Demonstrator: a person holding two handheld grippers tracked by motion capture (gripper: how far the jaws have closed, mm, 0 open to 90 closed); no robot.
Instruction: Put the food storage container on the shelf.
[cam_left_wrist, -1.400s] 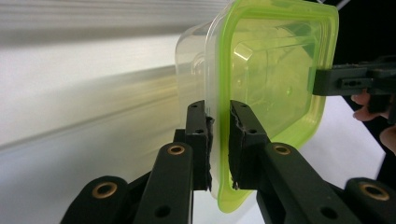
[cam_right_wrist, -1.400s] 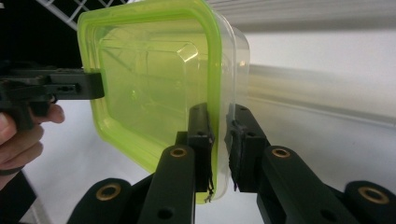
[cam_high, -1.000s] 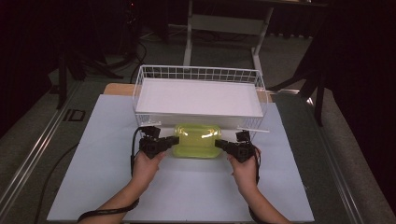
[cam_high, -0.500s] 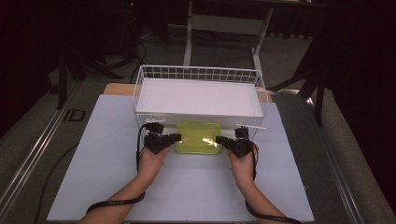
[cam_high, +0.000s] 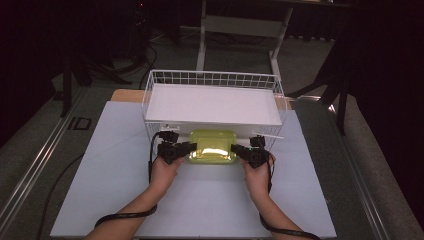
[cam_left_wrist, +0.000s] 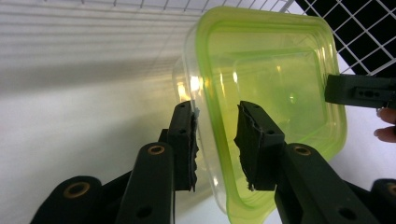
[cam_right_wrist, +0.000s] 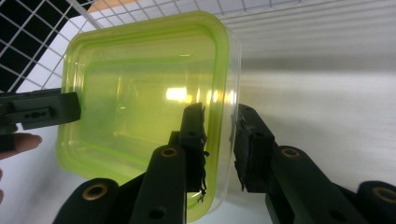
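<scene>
Green-lidded clear container (cam_high: 213, 147) is set on the white table sheet (cam_high: 115, 165), right against the front of the white wire basket (cam_high: 212, 80), partly under its near edge. It is flanked end to end by the two grippers.

Left gripper (cam_high: 186, 148): jaws have just been opening. In the left gripper view the container's rim (cam_left_wrist: 219, 140) is seen between the pads (cam_left_wrist: 186, 140), with a gap on the lid side, so the rim is straddled, not pinched.

Right gripper (cam_high: 238, 149): same picture, jaws have just been opening. In the right gripper view the rim (cam_right_wrist: 222, 135) sits between the pads (cam_right_wrist: 250, 140) with daylight at the outer one; no clamp is seen.

Each gripper is backed by a hand (cam_high: 165, 172) from the near side
</scene>
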